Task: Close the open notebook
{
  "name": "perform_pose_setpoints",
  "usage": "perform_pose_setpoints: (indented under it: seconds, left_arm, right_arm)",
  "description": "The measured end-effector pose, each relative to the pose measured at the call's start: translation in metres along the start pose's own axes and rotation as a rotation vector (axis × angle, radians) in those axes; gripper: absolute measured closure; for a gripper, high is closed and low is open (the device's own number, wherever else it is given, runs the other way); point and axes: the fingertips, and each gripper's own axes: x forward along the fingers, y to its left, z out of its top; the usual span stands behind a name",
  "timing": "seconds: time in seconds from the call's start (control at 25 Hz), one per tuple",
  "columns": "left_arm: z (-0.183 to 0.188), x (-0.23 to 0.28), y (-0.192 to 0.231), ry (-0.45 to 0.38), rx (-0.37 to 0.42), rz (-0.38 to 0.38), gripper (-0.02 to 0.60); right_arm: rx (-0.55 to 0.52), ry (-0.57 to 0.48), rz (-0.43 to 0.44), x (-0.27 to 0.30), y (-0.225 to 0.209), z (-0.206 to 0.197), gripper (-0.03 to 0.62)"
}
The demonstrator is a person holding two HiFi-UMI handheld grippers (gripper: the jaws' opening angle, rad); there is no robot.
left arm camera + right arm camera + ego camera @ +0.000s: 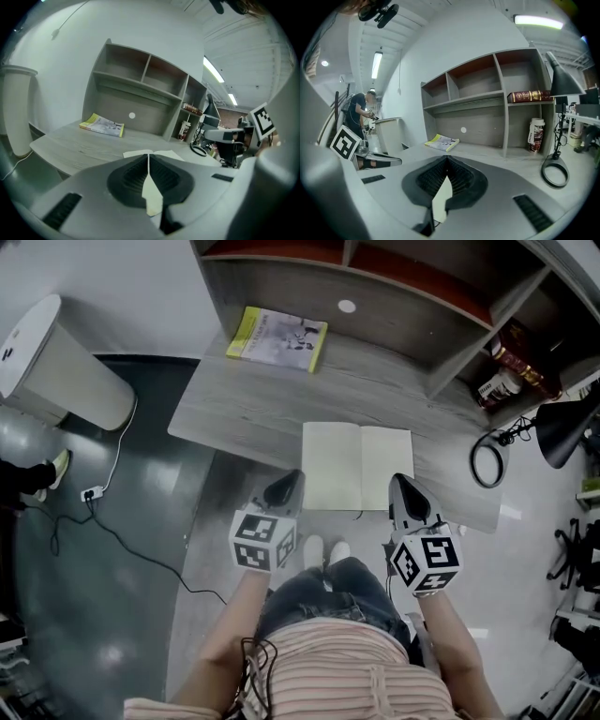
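Closed left gripper, open notebook, closed right gripper.
Both pairs of jaws meet on nothing. The flat, cream-paged notebook lies between them at the near edge of the grey wood-grain desk, spine running away from the person. Each gripper flanks one page, about equally near.

Open cream-paged notebook: bare grey wooden desk beside, behind it. Grey shelf unit blocks further back. Yellow booklet far back-left. Black cable loop right.
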Motion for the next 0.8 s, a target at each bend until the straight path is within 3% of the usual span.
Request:
perform_pose_setpoints:
  seconds: [0.28, 0.48, 0.8]
  left_arm:
    - [-0.024, 0.015, 0.006, 0.099, -0.087, 0.014, 0.566]
    - [-0.051, 0.025, 0.008, 0.181, -0.189, 0.004, 0.469]
    - [-0.080, 0.032, 0.018, 0.242, -0.332, 0.011, 0.443]
  right_arm:
    - [0.005, 0.047, -0.001, 0.005, -0.010, -0.014, 0.586]
    - [0.008, 0.089, -0.002, 0.009, -0.018, -0.028, 0.586]
    - [0.033, 0.143, 0.012, 0.013, -0.024, -0.044, 0.586]
